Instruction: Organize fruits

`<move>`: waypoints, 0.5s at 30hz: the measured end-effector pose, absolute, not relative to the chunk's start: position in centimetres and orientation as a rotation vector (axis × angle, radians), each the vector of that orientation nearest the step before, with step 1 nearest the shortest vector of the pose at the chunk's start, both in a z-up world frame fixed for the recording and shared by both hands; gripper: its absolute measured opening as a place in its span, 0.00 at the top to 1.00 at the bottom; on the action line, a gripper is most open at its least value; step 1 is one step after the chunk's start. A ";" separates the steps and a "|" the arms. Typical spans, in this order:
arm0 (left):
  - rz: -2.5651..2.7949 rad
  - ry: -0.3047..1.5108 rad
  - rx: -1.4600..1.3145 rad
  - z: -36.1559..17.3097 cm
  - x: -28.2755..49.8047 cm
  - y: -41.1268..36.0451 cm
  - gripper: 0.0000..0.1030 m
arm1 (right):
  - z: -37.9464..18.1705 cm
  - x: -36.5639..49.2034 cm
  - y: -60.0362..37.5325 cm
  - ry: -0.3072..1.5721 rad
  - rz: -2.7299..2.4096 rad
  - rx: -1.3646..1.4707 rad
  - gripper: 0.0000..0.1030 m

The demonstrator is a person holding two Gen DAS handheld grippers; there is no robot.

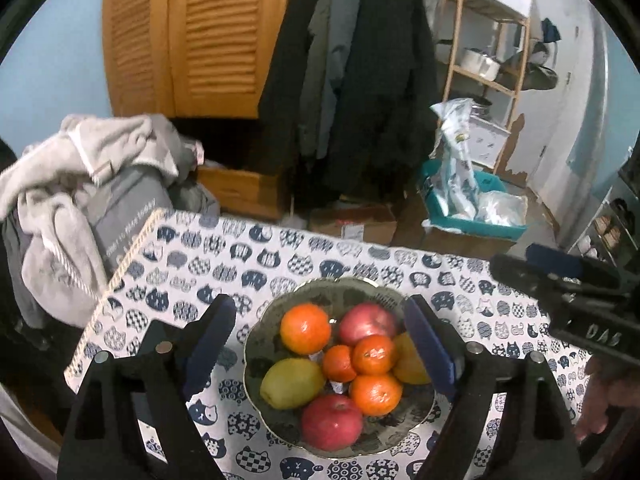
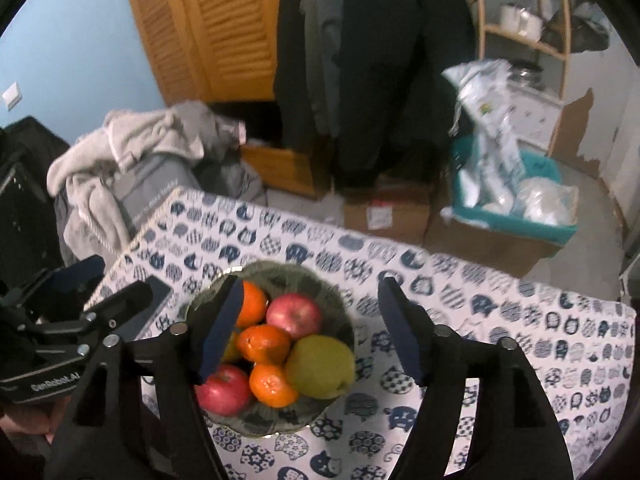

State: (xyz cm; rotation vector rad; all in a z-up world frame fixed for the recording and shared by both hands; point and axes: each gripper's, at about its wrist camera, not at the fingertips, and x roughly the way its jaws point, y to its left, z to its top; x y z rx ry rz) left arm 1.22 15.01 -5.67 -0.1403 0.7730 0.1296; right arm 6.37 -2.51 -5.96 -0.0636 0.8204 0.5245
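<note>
**Fruit all in bowl, both grippers spread above it**

Bowl (image 1: 340, 368) sits lower centre of left wrist view, on cat-print tablecloth (image 1: 280, 256). Inside: big orange (image 1: 305, 328) upper left of the pile, red apple (image 1: 370, 320) upper right, second red apple (image 1: 332, 422) at near rim, green pear (image 1: 291, 382) at left, three small mandarins (image 1: 374, 354) clustered mid, a yellow fruit (image 1: 412, 360) partly hidden behind a finger pad at right. No loose fruit visible on the cloth in either view.

Left gripper (image 1: 320, 354): jaws wide apart, nothing between, hanging over the bowl w/ pads flanking it. Right gripper (image 2: 308, 340): also released, empty; its left pad overlaps the bowl's left side in the right wrist view, its right pad is over bare cloth.

Stage ambiguous: fits fruit already gathered into the bowl, or a full bowl about to be sorted out. No second container seen, so can't settle it.

If a pick comes: top-layer mandarins are easiest to reach; close across the widest part, pads level, light squeeze since the fruit is round and rolls. Apple at near rim props up the pile, so pulling it may shift the others. Keep grippers apart, since they're close together here.
</note>
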 end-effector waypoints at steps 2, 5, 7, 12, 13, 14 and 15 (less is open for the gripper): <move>0.119 0.759 -0.138 -5.0 1.1 14.6 0.11 | -4.9 6.0 -3.5 0.795 0.507 -0.049 0.26; 0.094 0.738 -0.139 -3.9 0.9 13.6 0.07 | -3.6 5.7 -4.6 0.769 0.488 -0.029 0.22; 0.081 0.729 -0.137 -3.4 0.8 13.2 0.06 | -2.8 5.4 -5.4 0.748 0.467 -0.023 0.21; 0.077 0.687 -0.092 -2.0 0.5 12.0 0.02 | -1.3 4.7 -7.4 0.706 0.431 -0.015 0.20; 0.076 0.683 -0.088 -1.9 0.5 11.9 0.02 | -1.2 4.5 -7.7 0.703 0.426 -0.011 0.20; 0.072 0.679 -0.087 -1.6 0.4 11.7 0.01 | -1.0 4.5 -8.0 0.700 0.423 -0.006 0.20; 0.066 0.676 -0.091 -1.4 0.4 11.6 0.01 | -0.9 4.4 -8.4 0.697 0.419 -0.003 0.20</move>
